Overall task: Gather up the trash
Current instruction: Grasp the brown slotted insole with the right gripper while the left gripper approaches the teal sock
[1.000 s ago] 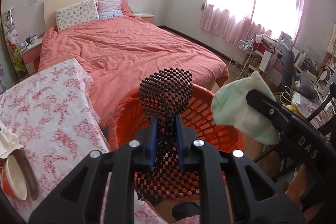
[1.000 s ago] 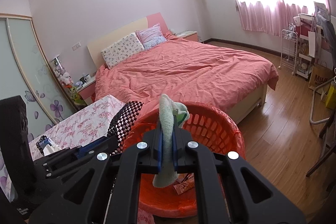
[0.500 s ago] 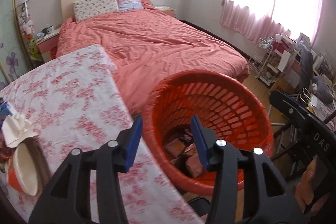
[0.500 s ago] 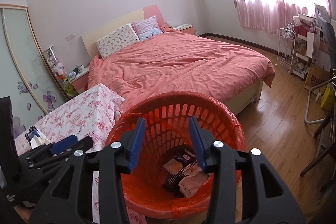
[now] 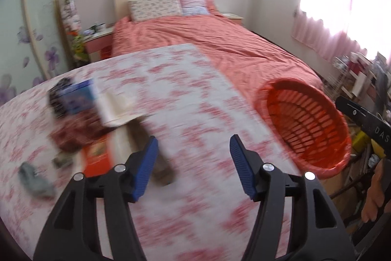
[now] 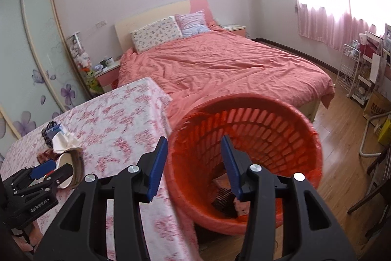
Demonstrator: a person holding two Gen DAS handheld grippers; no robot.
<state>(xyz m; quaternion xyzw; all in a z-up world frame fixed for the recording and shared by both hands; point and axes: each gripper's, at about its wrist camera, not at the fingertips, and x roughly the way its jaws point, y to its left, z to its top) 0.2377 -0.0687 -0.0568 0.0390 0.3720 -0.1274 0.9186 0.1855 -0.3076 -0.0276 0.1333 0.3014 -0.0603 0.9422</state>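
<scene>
My left gripper [image 5: 193, 146] hangs over the floral table [image 5: 185, 94], its jaws opening with nothing between them. To its left lies blurred trash: a blue box [image 5: 78, 96], white paper [image 5: 117, 107], a red-brown wrapper [image 5: 75, 133], an orange packet [image 5: 96, 155] and a grey scrap [image 5: 34, 179]. My right gripper [image 6: 194, 151] stands open and empty over the near left rim of the orange basket [image 6: 266, 129]. A black mesh piece [image 6: 223, 199] and wrappers lie on the basket's bottom. In the right wrist view, the left gripper [image 6: 55, 170] is beside a paper bowl [image 6: 73, 163].
The basket [image 5: 305, 124] stands off the table's right edge, between table and a bed [image 6: 220, 65] with a coral cover. A wire rack [image 6: 352, 70], boxes and chair legs crowd the wooden floor [image 6: 342, 163] at the right. A sliding wardrobe door [image 6: 31, 53] is at the left.
Both grippers opened and let go: the black mesh and the pale green cloth dropped into the basket. My left gripper swung left from the basket over the table; the right shifted slightly left.
</scene>
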